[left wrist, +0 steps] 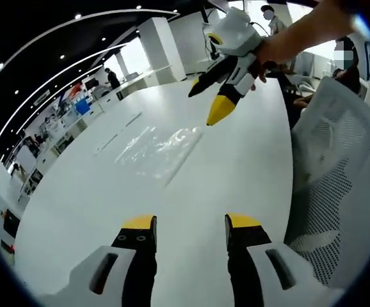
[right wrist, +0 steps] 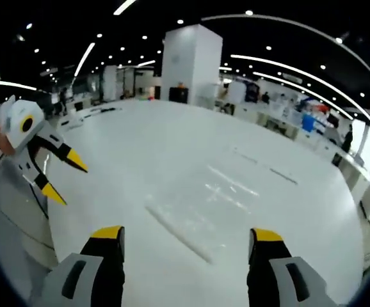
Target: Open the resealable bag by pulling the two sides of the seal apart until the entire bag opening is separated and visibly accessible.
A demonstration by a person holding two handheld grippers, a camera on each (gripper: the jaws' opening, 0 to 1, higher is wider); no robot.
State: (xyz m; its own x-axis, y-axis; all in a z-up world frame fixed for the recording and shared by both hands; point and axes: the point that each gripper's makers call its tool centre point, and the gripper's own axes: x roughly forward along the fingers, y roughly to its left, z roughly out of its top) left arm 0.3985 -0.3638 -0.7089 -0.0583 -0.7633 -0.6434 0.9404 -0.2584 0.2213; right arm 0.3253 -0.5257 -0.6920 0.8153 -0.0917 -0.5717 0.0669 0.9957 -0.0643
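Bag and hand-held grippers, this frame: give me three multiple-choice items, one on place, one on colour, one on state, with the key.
1. Where is the bag?
A. flat on the white table
B. held in the left hand-held gripper
C. on the mesh chair

2. What colour are the jaw tips of the right hand-held gripper?
A. red
B. yellow
C. green

3. What state are both hand-held grippers in?
A. shut on the bag
B. shut on nothing
C. open, holding nothing

Key: 1 A, the clear bag lies flat on the table ahead of both grippers. 2 B, yellow caps show on the black jaws. 3 C, in each view the jaws stand apart with bare table between them.
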